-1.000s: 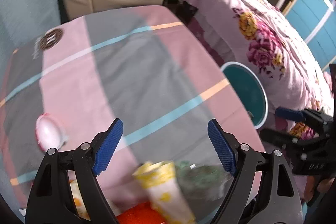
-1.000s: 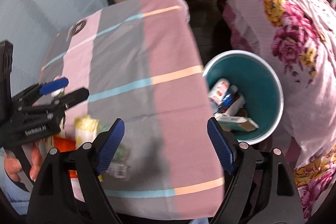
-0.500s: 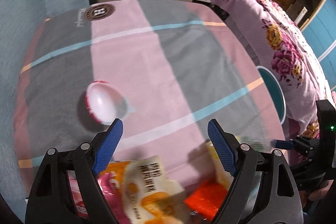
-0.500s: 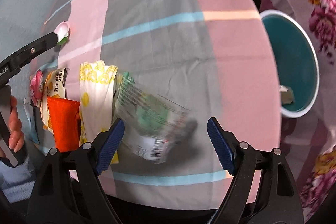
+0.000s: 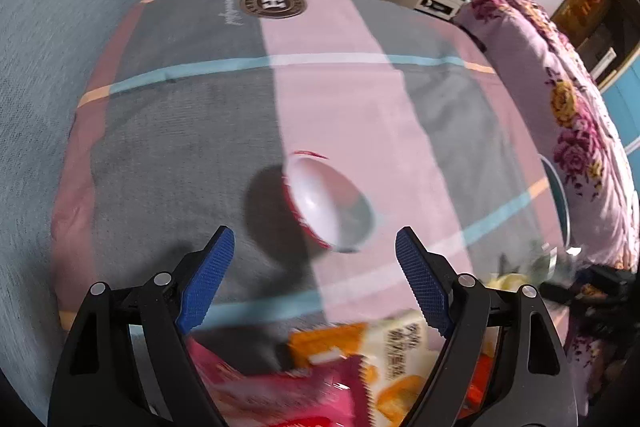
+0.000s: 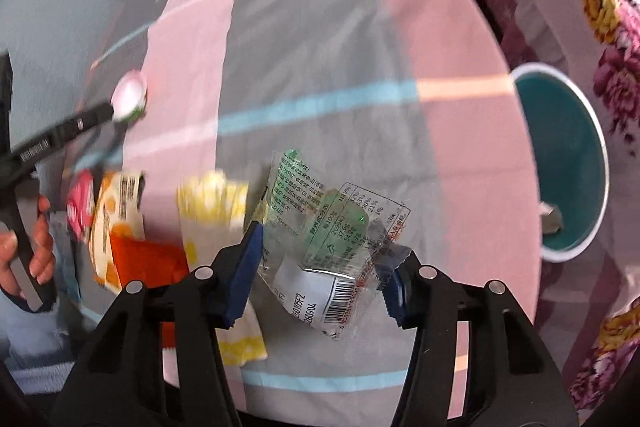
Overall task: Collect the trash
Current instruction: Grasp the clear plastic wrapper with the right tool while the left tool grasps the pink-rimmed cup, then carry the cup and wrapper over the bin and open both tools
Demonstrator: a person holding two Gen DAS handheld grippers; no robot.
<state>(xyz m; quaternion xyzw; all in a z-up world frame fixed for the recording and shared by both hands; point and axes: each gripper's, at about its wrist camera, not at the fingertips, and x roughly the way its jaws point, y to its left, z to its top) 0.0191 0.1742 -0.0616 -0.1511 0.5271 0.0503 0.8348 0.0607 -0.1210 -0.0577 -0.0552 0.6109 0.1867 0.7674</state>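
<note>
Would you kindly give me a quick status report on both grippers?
Left gripper open, empty, above the small cup. Right gripper just closing around clear wrapper. Path to teal bin unobstructed.

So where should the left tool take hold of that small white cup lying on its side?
Across the cup's round body, coming from above. It lies tipped over with its open mouth facing sideways, so the curved wall offers two opposite faces. The left tool is open, probably wide enough to straddle it.

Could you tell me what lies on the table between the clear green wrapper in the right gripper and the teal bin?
Nothing: in the right wrist view, only bare striped tablecloth separates the clear green wrapper from the teal bin.
</note>
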